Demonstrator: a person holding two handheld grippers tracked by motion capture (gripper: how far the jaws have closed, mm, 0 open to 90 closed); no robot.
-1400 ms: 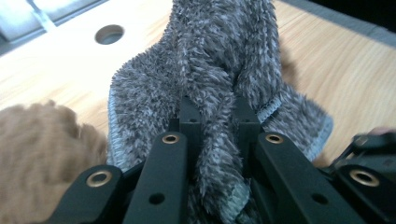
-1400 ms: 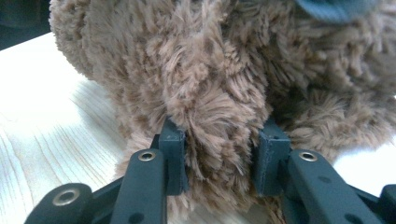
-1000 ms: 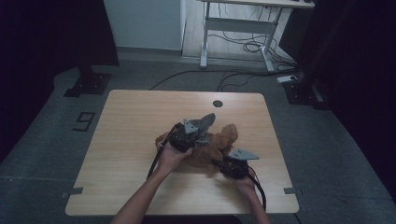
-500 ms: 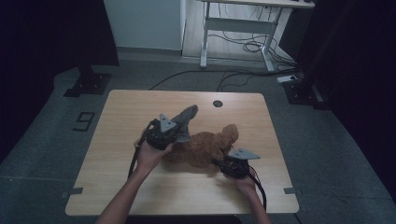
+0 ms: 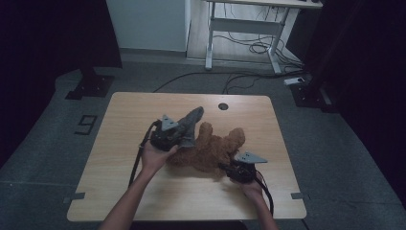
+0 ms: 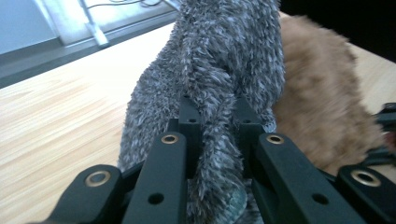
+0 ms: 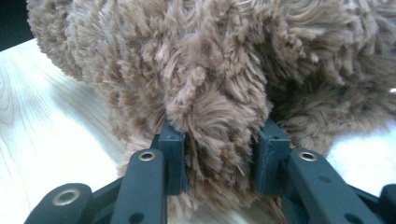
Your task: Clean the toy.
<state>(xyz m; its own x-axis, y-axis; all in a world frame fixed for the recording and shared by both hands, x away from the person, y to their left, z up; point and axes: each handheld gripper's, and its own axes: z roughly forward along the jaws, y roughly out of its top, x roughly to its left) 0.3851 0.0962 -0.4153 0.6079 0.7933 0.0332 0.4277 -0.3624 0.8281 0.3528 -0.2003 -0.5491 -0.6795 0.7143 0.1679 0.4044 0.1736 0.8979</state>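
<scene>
So, nearest the bottom edge of the high view, the right tongs (image 5: pixel 230 168) are seen clamped on a tuft of the brown plush (image 5: pixel 210 148), low and right of centre in the frame. In the right gripper view the same thing is shown up close: a thick wad of brown fur (image 7: pixel 215 116) is pinched between the two black jaws, which stand a fair way apart because the wad is bulky, and pale wood is seen at the left of that frame.

A bit farther up and to the left, the left tongs (image 5: pixel 184 135) are clenched on the grey plush (image 5: pixel 190 125). In the left gripper view a narrow strip of the grey fur (image 6: pixel 215 130) is squeezed tight between the jaws, with the rest of it running away toward the top of the frame.

The bit that matters: the grey piece's long axis is laid out from the left tongs up and to the right, toward the small dark hole (image 5: pixel 223 106) in the table (image 5: pixel 124 115). It's touching the brown plush along its lower right side, seemingly overlapping it a little, though how far it's tucked under or over can't be told. The brown plush is pinned at the opposite, lower right end, so any pull-apart would probably be made up-left by the left hand, which is the nearer one to the grey piece.
</scene>
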